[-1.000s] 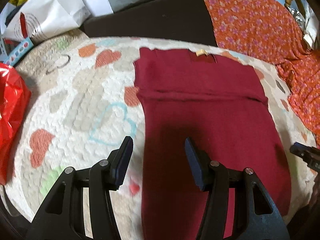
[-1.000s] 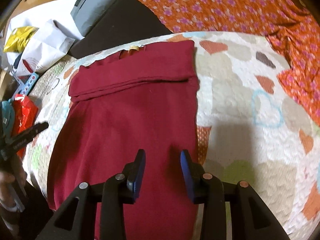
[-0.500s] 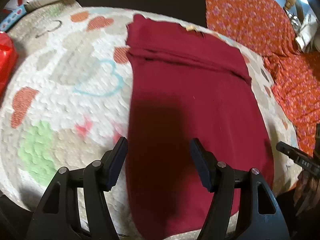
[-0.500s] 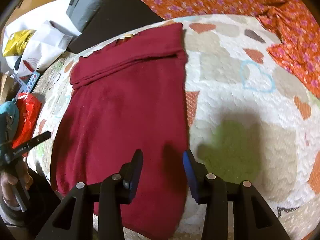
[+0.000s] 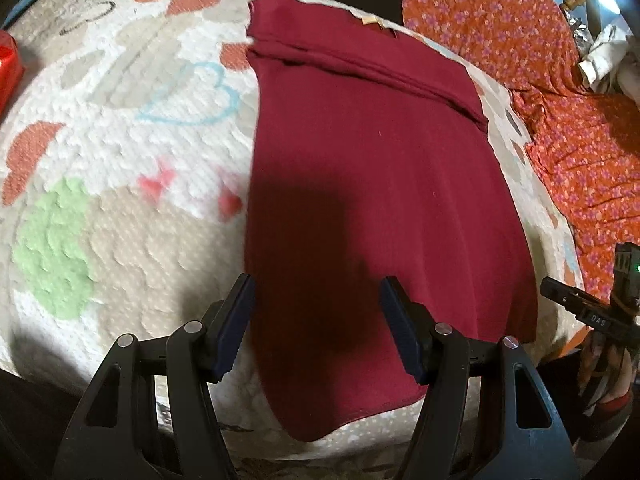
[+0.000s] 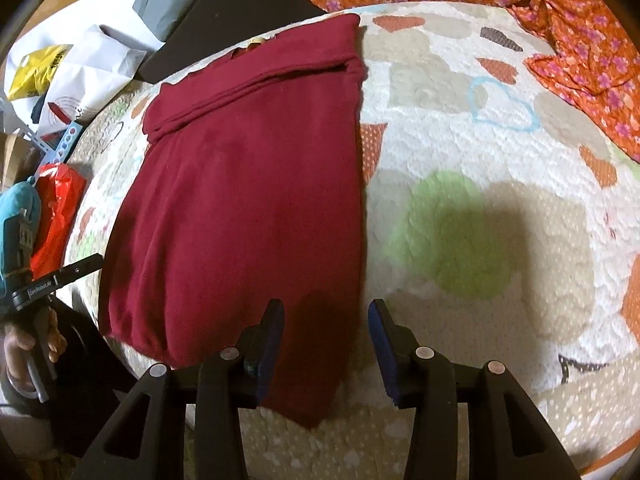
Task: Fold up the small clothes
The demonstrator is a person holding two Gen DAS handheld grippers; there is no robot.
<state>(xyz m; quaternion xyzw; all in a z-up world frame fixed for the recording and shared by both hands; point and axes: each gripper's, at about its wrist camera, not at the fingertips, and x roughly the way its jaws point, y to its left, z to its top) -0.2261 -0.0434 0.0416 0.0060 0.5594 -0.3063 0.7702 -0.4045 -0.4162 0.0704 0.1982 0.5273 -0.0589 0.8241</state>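
We saw a quilted bedspread [image 5: 120, 184] printed with hearts and pale green patches covering most of both views, and it carried the task's garment. At its far side an orange floral cloth [image 5: 500, 28] lay rumpled, and a dark cushion [image 6: 224, 12] sat beyond the spread's far edge. On the spread lay the dark red garment [image 5: 360, 184], flat and lengthwise away from us, its far end turned over in a folded band with a small pale tag at the neckline; its near hem reached the near edge of the spread. To the far left in the right wrist view we noted a white paper bag [image 6: 92, 72], a yellow bag beside it, and a red plastic bag [image 6: 56, 216] nearer to us, all off the spread. The left gripper [image 5: 316, 320] pointed steeply down over the garment's near left corner, its jaws spread wide, the left pad over the bare spread just beside the garment's edge and the right pad over the red cloth; whether the pads touched the fabric we could not tell, and they pinched nothing. The right gripper [image 6: 326, 336] hung over the near right corner, its jaws opening, with the garment's right edge showing in the gap between them and nothing pressed by the pads. In each view the other gripper appeared at the frame's edge, held in a hand.
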